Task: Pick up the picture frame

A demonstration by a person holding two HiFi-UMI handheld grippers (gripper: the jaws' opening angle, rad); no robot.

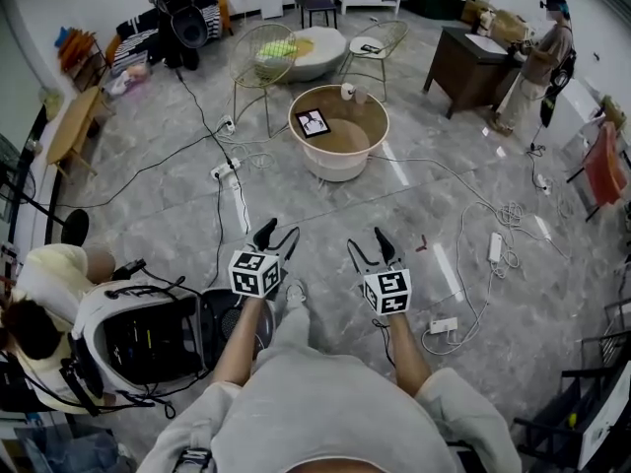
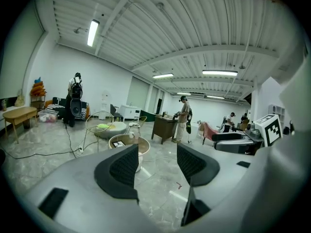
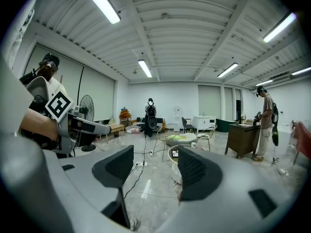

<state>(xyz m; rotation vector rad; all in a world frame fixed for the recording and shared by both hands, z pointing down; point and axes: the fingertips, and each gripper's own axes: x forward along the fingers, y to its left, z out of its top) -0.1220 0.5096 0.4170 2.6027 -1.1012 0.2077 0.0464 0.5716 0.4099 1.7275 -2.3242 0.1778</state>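
Note:
A small black picture frame (image 1: 314,122) with a white picture lies on the round wooden table (image 1: 367,116) a few steps ahead of me. The frame (image 2: 119,143) shows small in the left gripper view and the frame (image 3: 175,153) also appears far off in the right gripper view. My left gripper (image 1: 277,234) is held over the floor in front of me, open, nothing between its jaws. My right gripper (image 1: 368,246) hangs beside it, also open and empty. Both are well short of the table.
Cables and power strips (image 1: 225,169) run across the marble floor. Wire chairs (image 1: 258,57) stand behind the table. A person (image 1: 537,62) stands at a dark desk (image 1: 471,59) at the far right. Another person (image 1: 44,284) crouches by a round machine (image 1: 148,338) at my left.

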